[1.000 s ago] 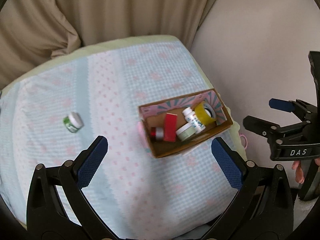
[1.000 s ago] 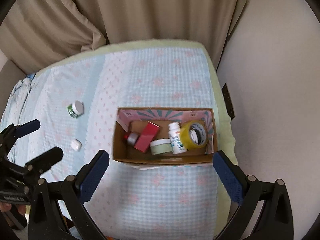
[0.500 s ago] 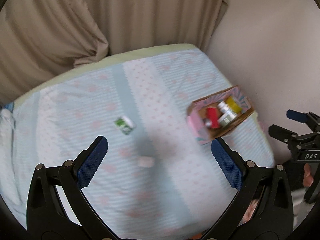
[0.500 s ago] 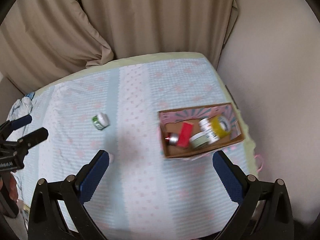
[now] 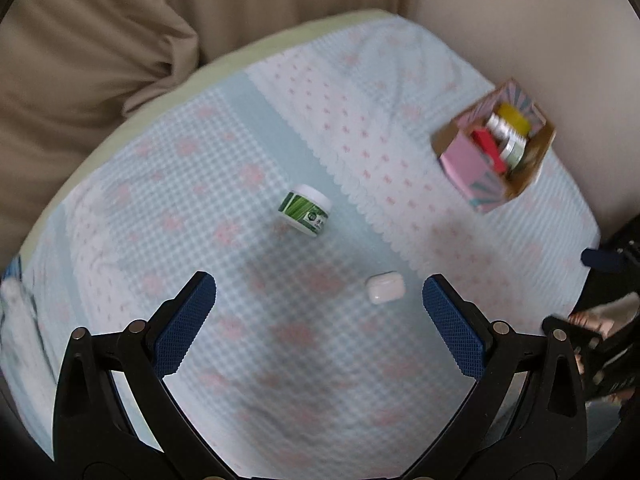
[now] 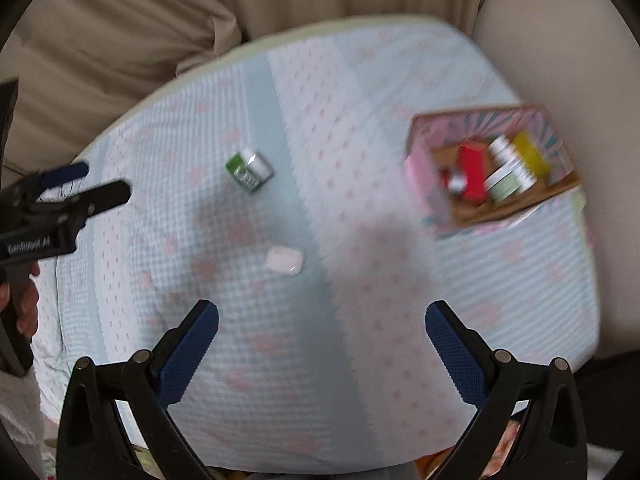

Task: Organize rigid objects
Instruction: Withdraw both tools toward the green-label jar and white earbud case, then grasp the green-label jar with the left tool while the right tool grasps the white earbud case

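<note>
Earbud case (image 5: 385,288) and green jar (image 5: 305,210) lie mid-bed, outside the far-right-edge cardboard box (image 5: 494,146); left tongs (image 5: 318,312) and right tongs (image 6: 322,338), both wide open and empty, must next close on one.

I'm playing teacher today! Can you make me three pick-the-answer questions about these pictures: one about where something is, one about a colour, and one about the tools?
1. Where does the small white case lie?
A. in the box
B. on the cloth
C. in a tool

2. What colour is the jar label?
A. green
B. purple
C. orange

3. How are both tools, left tool and right tool?
A. gripping the jar
B. shut, empty
C. open, empty

Answers: 1 B, it rests on the checked cloth, apart from the box. 2 A, green leaves show. 3 C, the fingers stand wide apart around nothing.
</note>
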